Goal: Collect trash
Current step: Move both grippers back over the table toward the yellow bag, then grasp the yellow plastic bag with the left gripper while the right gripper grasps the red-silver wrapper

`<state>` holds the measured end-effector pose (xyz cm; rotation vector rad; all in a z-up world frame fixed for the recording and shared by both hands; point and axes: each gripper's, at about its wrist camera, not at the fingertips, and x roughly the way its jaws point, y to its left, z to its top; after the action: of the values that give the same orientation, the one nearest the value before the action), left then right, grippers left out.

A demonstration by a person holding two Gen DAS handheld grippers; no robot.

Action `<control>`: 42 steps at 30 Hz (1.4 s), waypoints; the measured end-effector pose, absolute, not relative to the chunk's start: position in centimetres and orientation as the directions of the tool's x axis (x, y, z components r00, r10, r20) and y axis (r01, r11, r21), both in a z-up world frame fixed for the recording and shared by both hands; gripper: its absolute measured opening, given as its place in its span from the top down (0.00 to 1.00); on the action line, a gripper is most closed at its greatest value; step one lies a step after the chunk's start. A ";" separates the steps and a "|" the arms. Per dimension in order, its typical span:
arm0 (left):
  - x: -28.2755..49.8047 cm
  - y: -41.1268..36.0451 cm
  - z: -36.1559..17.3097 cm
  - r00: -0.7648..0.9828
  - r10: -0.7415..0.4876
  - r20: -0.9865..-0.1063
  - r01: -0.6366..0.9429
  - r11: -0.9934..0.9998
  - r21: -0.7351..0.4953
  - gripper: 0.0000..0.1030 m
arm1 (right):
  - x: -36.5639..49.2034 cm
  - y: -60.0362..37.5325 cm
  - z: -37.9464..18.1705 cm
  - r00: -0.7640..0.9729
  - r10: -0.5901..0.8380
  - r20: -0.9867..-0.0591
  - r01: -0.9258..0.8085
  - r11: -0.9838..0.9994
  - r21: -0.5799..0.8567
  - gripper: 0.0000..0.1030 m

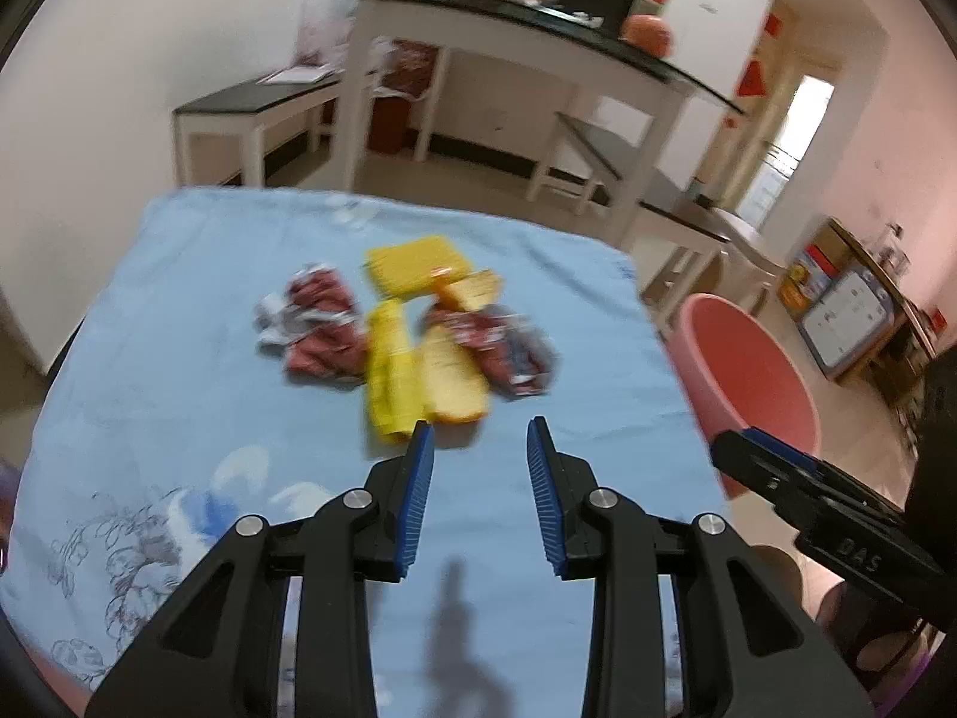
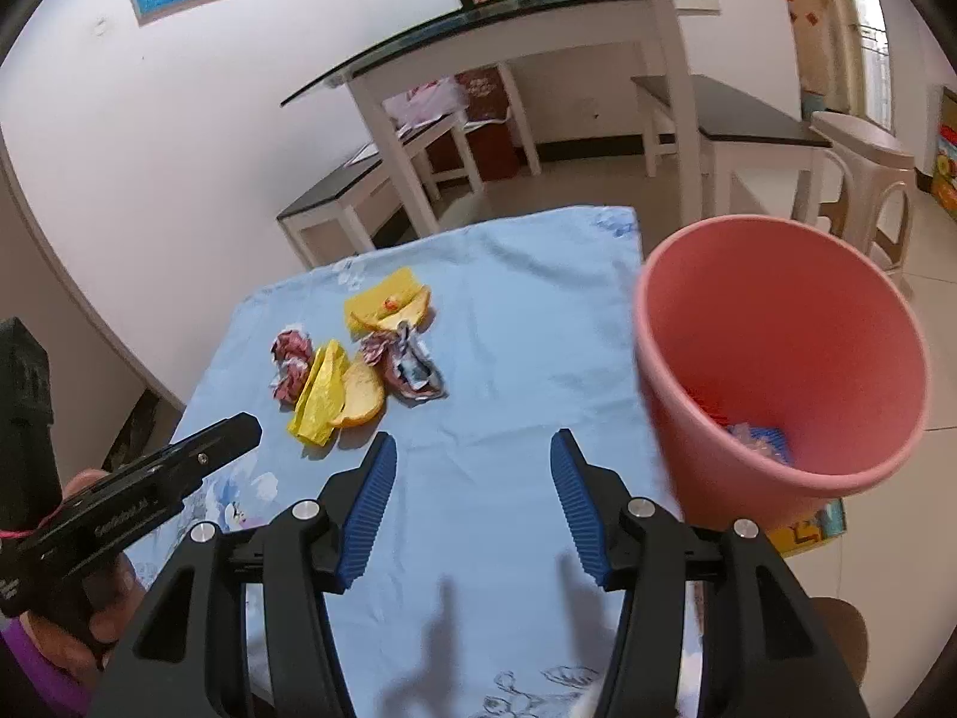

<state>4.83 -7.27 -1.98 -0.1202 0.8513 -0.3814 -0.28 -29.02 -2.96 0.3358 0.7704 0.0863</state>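
Bench (image 2: 508, 538), one, covered by a light blue flower-printed cloth (image 1: 179, 359).

Trash, one loose cluster near the middle of the cloth:
- crumpled red-and-silver wrappers, two: one on the left (image 1: 314, 323), one on the right (image 1: 508, 353);
- yellow wrappers, about four: a flat one at the back (image 1: 413, 263), a small orange-yellow one beside it (image 1: 472, 290), a long folded one in front (image 1: 389, 383), a rounded one touching it (image 1: 451, 383).

Pink bin (image 2: 777, 359), one, at the right edge of the bench, with some scraps at its bottom.

Left gripper (image 1: 480, 437), one: fingers spread, nothing between them, just short of the cluster.

Right gripper (image 2: 472, 449), one: fingers spread wider, holding nothing, over bare cloth.
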 end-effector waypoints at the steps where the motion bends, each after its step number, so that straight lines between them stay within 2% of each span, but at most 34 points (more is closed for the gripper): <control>1: 5.0 -6.9 -2.3 0.594 -0.366 -0.717 0.265 0.930 -0.255 0.69 | 0.0 -28.8 -3.1 0.711 0.205 -0.672 0.039 0.944 0.329 0.48; 15: 9.6 -6.1 -5.7 0.534 -0.320 -0.783 0.155 0.947 -0.281 0.69 | 2.9 -28.6 -5.7 0.661 0.257 -0.705 0.017 0.934 0.357 0.44; 22: 11.2 -6.8 -7.2 0.529 -0.278 -0.802 0.139 0.960 -0.241 0.69 | 5.1 -28.7 -6.1 0.655 0.278 -0.702 0.001 0.929 0.369 0.43; 25: 11.3 -6.5 -7.7 0.519 -0.290 -0.804 0.137 0.957 -0.257 0.69 | 6.4 -28.4 -6.1 0.652 0.300 -0.697 -0.019 0.925 0.380 0.40; 26: 11.3 -6.4 -7.7 0.519 -0.297 -0.801 0.141 0.955 -0.262 0.71 | 7.0 -28.2 -6.0 0.650 0.308 -0.695 -0.030 0.924 0.382 0.39; 27: 11.2 -6.3 -7.7 0.520 -0.307 -0.797 0.151 0.951 -0.268 0.82 | 7.4 -27.9 -6.0 0.648 0.314 -0.693 -0.042 0.924 0.380 0.39; 29: 11.1 -6.1 -7.5 0.530 -0.309 -0.789 0.165 0.951 -0.262 0.88 | 8.4 -27.3 -5.9 0.648 0.316 -0.693 -0.059 0.928 0.368 0.39; 35: 10.4 -4.8 -6.9 0.546 -0.314 -0.777 0.169 0.949 -0.265 0.90 | 10.8 -25.5 -5.9 0.652 0.292 -0.700 -0.098 0.948 0.303 0.39; 36: 10.3 -4.6 -6.9 0.547 -0.313 -0.776 0.167 0.950 -0.265 0.90 | 11.1 -25.3 -6.1 0.649 0.285 -0.705 -0.096 0.950 0.296 0.41; 38: 10.0 -4.1 -6.7 0.551 -0.317 -0.772 0.167 0.948 -0.270 0.90 | 11.4 -25.2 -6.5 0.643 0.276 -0.714 -0.089 0.953 0.289 0.55; 42: 9.5 -3.7 -6.5 0.556 -0.327 -0.764 0.177 0.945 -0.276 0.90 | 12.2 -25.1 -7.3 0.620 0.269 -0.737 -0.075 0.955 0.286 0.68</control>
<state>9.52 -3.67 -6.54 -0.1742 0.9363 -0.2997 12.18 -25.08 -7.32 0.2374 0.8819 0.1998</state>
